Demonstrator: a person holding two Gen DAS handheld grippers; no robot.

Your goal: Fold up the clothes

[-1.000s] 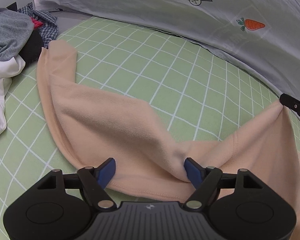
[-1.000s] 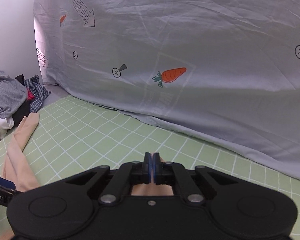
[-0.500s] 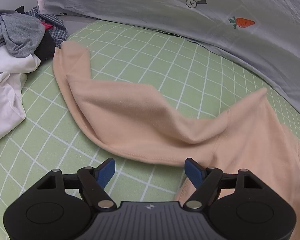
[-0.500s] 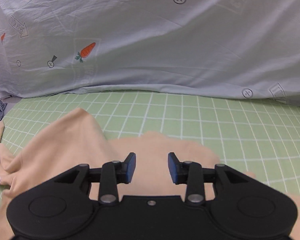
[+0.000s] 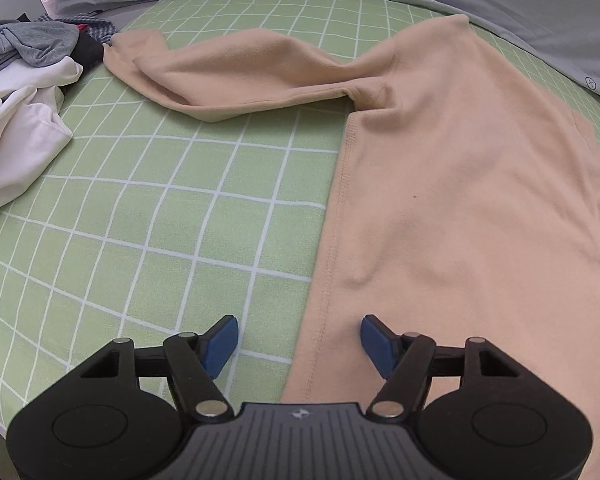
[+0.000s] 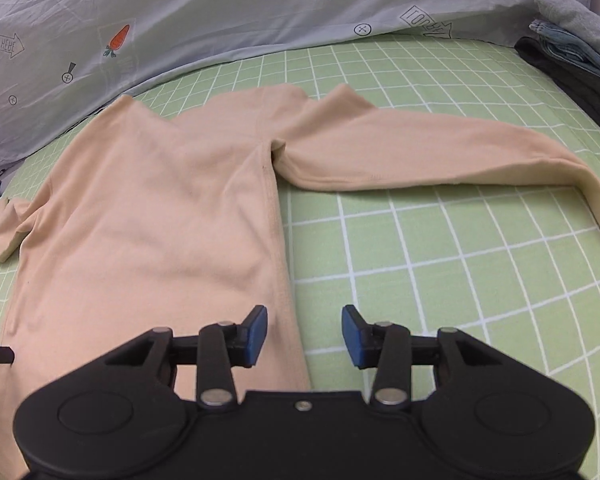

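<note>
Now we see both tongs closing, nothing pinched: left tongs (image 5: 298, 342) straddle the peach shirt (image 5: 440, 184)'s side seam, right tongs (image 6: 304, 336) its opposite seam; shirt runs lengthwise ahead on the bed (image 5: 160, 220).

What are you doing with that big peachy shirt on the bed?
A person is folding clothes with tongs in each hand. The peach long-sleeved shirt lies spread flat on the green checked sheet, both sleeves stretched out sideways. The left tongs and the right tongs hover over its two side edges, closing but not gripping it. Unfolded clothes wait at one side, and a folded stack sits at the other.
</note>
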